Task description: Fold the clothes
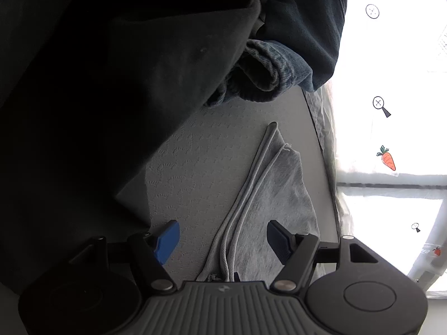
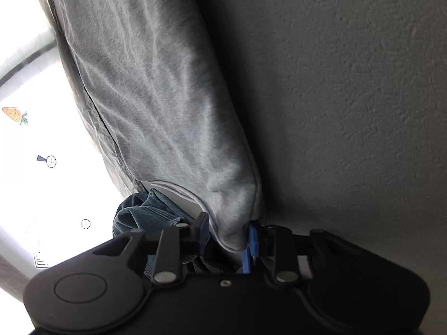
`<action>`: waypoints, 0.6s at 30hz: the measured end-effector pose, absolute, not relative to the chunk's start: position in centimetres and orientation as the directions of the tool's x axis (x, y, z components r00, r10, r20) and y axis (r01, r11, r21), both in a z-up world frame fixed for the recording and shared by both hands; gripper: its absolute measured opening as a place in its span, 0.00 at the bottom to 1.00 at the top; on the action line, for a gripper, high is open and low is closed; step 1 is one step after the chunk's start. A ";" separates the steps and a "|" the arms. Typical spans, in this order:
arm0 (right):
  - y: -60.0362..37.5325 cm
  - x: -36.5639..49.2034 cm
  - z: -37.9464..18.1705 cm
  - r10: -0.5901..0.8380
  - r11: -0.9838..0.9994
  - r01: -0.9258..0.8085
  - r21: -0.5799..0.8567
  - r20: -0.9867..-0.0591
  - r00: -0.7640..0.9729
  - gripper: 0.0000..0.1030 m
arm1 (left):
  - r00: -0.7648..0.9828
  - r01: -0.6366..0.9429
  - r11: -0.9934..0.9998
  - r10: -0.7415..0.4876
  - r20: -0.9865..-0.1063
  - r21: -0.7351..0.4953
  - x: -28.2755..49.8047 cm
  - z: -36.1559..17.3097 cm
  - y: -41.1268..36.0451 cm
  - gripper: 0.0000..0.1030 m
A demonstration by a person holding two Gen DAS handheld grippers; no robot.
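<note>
A light grey garment (image 1: 282, 184) lies on the grey textured surface (image 1: 195, 167), its ribbed edge running toward my left gripper (image 1: 223, 237). The left gripper is open, its blue pads either side of that edge, holding nothing. In the right wrist view the same grey garment (image 2: 156, 89) hangs stretched away from my right gripper (image 2: 227, 237), whose jaws are closed on a bunched corner of it. A blue denim garment shows in the left wrist view (image 1: 282, 64) and beside the right gripper (image 2: 145, 215).
A large dark garment (image 1: 111, 83) covers the left of the left wrist view. A white sheet printed with carrots (image 1: 387, 159) lies beyond the surface's edge and also shows in the right wrist view (image 2: 16, 114). The textured grey surface (image 2: 349, 97) fills the right.
</note>
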State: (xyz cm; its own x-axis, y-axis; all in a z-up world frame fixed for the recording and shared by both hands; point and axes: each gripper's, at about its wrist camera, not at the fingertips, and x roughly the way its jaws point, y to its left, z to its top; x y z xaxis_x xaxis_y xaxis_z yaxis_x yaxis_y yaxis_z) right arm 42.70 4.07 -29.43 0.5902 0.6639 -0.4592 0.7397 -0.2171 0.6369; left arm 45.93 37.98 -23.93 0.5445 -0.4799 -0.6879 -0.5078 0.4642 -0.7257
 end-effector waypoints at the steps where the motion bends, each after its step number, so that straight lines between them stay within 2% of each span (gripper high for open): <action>1: 3.9 42.8 -29.7 0.666 -0.240 0.740 0.628 -0.449 0.596 0.17 | 0.543 -0.506 0.467 -0.480 -0.689 -0.725 45.9 -23.9 38.0 0.68; 5: 3.2 43.3 -29.2 0.651 -0.207 0.727 0.654 -0.463 0.602 0.07 | 0.535 -0.497 0.482 -0.484 -0.692 -0.722 46.1 -23.9 37.9 0.68; 13: 3.0 42.8 -28.9 0.652 -0.219 0.714 0.664 -0.445 0.614 0.06 | 0.528 -0.497 0.481 -0.493 -0.692 -0.722 46.3 -24.0 38.3 0.69; 18: 2.9 43.0 -28.1 0.663 -0.249 0.682 0.687 -0.393 0.638 0.05 | 0.511 -0.488 0.469 -0.530 -0.677 -0.736 46.7 -24.1 38.0 0.69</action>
